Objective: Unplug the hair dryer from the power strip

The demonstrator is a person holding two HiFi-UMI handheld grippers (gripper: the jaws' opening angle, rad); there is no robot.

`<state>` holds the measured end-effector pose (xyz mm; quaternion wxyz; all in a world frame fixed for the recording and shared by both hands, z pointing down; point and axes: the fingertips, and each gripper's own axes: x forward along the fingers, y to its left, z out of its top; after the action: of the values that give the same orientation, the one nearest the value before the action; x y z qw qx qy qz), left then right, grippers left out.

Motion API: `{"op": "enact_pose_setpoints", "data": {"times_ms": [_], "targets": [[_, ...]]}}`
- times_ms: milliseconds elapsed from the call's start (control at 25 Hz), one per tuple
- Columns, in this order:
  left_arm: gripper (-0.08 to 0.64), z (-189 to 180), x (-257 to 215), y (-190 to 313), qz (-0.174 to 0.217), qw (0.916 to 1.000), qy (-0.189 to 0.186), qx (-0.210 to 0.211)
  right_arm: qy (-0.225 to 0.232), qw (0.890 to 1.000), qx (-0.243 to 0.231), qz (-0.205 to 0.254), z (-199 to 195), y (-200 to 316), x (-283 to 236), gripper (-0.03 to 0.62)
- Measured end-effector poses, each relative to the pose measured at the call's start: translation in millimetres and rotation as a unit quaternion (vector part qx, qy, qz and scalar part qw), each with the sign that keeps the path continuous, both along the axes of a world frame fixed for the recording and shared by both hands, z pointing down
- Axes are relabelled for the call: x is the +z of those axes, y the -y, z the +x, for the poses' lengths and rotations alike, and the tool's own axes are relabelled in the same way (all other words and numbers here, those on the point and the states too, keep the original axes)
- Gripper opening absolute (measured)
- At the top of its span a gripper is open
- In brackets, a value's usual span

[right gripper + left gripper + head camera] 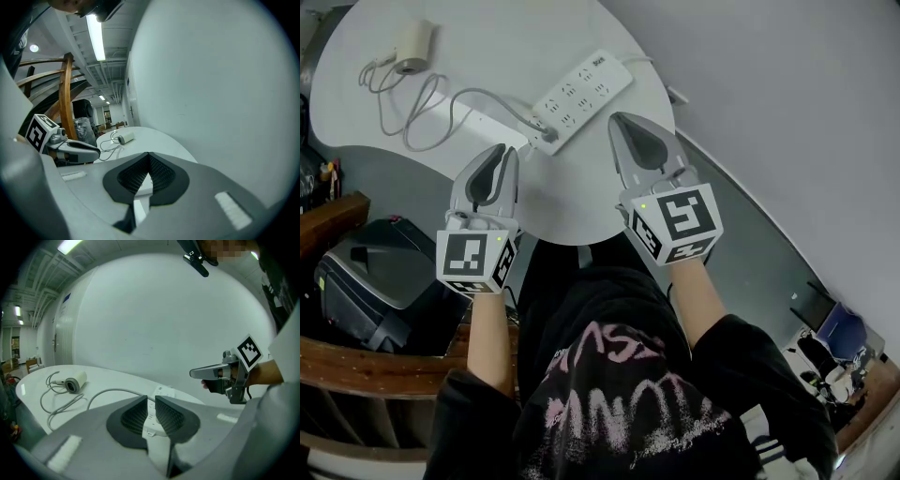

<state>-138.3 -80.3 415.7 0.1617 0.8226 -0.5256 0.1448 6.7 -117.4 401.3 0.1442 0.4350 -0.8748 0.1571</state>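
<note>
A white power strip (581,94) lies on the round white table (525,202), with a grey plug (547,136) in its near end. The plug's cord (478,94) loops left to the white hair dryer (414,45) lying at the far left. My left gripper (508,150) hovers just short of the plug, its jaws a narrow slit apart with nothing held; through that slit shows the power strip (152,416). The hair dryer (74,382) lies beyond, to the left. My right gripper (617,118) hangs shut and empty beside the strip's right edge.
A black machine (366,281) stands on the floor left of the table, with a wooden rail (356,366) below it. A grey wall (787,94) runs along the right. The table's near edge curves just under both grippers.
</note>
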Motion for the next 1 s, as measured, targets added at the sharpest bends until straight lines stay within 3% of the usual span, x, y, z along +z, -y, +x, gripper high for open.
{"op": "enact_pose_setpoints", "data": {"times_ms": [440, 1000], "targets": [[0.163, 26.2, 14.9, 5.0, -0.027, 0.9986, 0.002, 0.046, -0.007, 1.0, 0.013, 0.0, 11.0, 3.2, -0.5, 0.011], [0.166, 42.9, 38.7, 10.7, -0.053, 0.9962, 0.008, 0.068, -0.012, 0.999, 0.035, -0.009, 29.8, 4.0, 5.5, 0.011]]}}
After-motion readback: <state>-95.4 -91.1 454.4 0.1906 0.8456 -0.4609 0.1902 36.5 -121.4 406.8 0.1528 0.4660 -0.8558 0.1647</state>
